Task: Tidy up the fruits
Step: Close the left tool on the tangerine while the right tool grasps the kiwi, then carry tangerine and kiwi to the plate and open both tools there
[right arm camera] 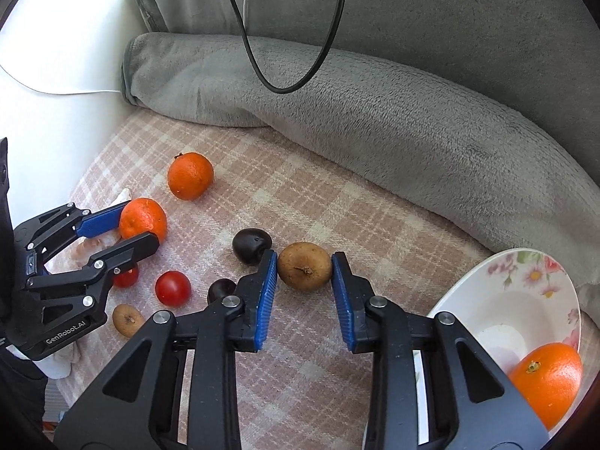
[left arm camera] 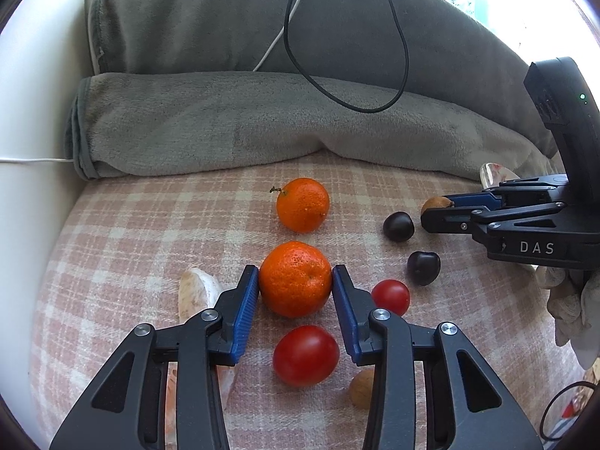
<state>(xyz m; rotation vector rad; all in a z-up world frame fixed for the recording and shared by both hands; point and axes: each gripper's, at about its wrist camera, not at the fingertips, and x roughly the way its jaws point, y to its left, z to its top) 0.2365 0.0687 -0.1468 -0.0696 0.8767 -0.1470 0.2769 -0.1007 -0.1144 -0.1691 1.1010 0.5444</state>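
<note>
Pink-and-cream plaid cloth (left arm camera: pixel 150 225) covers the surface, with a grey fleece blanket (left arm camera: pixel 232 127) rolled along the back and a black cable (left arm camera: pixel 403 56) looping over it

Left to right:
- Pale shell-like piece (left arm camera: pixel 195 288) lies at the far left, partly under the left gripper
- Left gripper (left arm camera: pixel 295 281): blue fingers (left arm camera: pixel 245 300) clenched on both sides of the near mandarin (left arm camera: pixel 295 279), which appears to rest on the cloth. A second mandarin (left arm camera: pixel 303 204) sits just behind it, apart
- Two red tomatoes (left arm camera: pixel 305 354) (left arm camera: pixel 390 296) lie close below and right of the held mandarin; a small brown fruit (left arm camera: pixel 362 388) is half hidden behind the left gripper's right finger
- Two dark plums (right arm camera: pixel 252 245) (right arm camera: pixel 221 288) sit mid-cloth
- Right gripper (right arm camera: pixel 304 268): fingers (right arm camera: pixel 267 292) pressed on the brown fruit (right arm camera: pixel 304 265), stem facing the camera, low on the cloth
- Floral bowl (right arm camera: pixel 532 273) at far right already holds one orange (right arm camera: pixel 547 378)

Risks, judged:
- Round mandarin held only at its widest line could roll out on lifting
- Soft cloth may sag, shifting the tomatoes against the left fingers
- Near plum touches the right gripper's left finger; lifting may nudge it
- Bowl looks tilted, so a dropped fruit could roll out
</note>
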